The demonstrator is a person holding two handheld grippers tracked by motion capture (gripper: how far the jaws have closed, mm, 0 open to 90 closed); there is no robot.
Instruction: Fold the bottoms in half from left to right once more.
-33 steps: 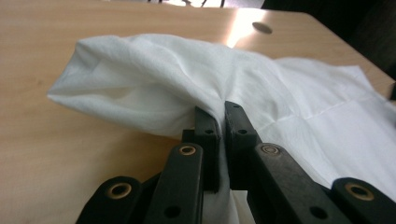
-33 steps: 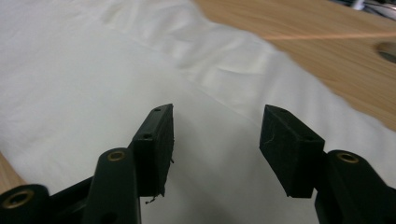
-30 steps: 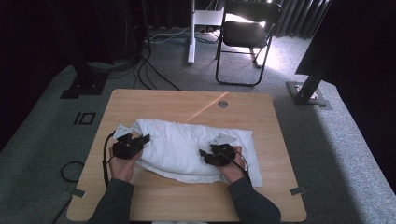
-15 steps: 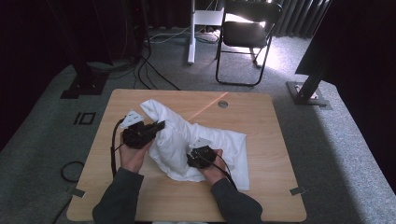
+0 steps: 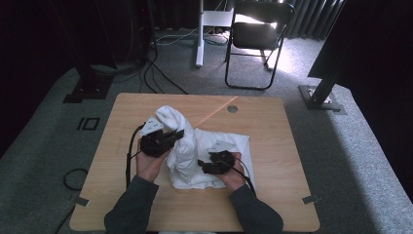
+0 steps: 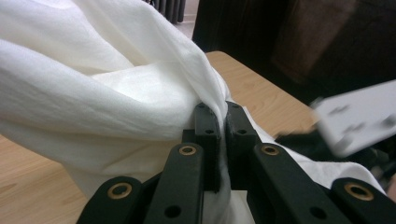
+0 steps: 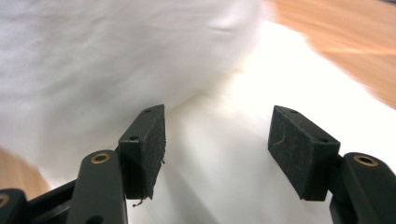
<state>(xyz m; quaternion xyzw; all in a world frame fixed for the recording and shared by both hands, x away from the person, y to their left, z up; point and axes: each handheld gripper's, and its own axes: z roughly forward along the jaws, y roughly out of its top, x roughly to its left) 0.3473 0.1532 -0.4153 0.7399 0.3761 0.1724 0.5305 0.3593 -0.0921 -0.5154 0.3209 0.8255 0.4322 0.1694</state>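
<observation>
A white cloth [image 5: 187, 148] lies bunched on the wooden table [image 5: 272, 146]. My left gripper [image 5: 176, 134] is shut on a fold of the white cloth [image 6: 116, 88] and holds it raised above the table, so the fabric drapes down from the pinch. In the left gripper view the two pads squeeze the fabric tight. My right gripper [image 5: 203, 165] rests low on the cloth's right half; its jaws have just been opening and now stand apart. In the right gripper view the white cloth [image 7: 210, 154] lies under the open gripper [image 7: 229, 149], and neither pad presses on it.
A black folding chair [image 5: 255, 39] and a white stand [image 5: 200, 34] are on the carpet beyond the table's far edge. Cables [image 5: 160, 73] trail at the back left. A small round hole [image 5: 232, 108] sits near the table's far side.
The left gripper has lifted its cloth edge and carried it right, toward the middle. The cloth went from spread flat to bunched up. The right gripper moved left and its jaws widened.
</observation>
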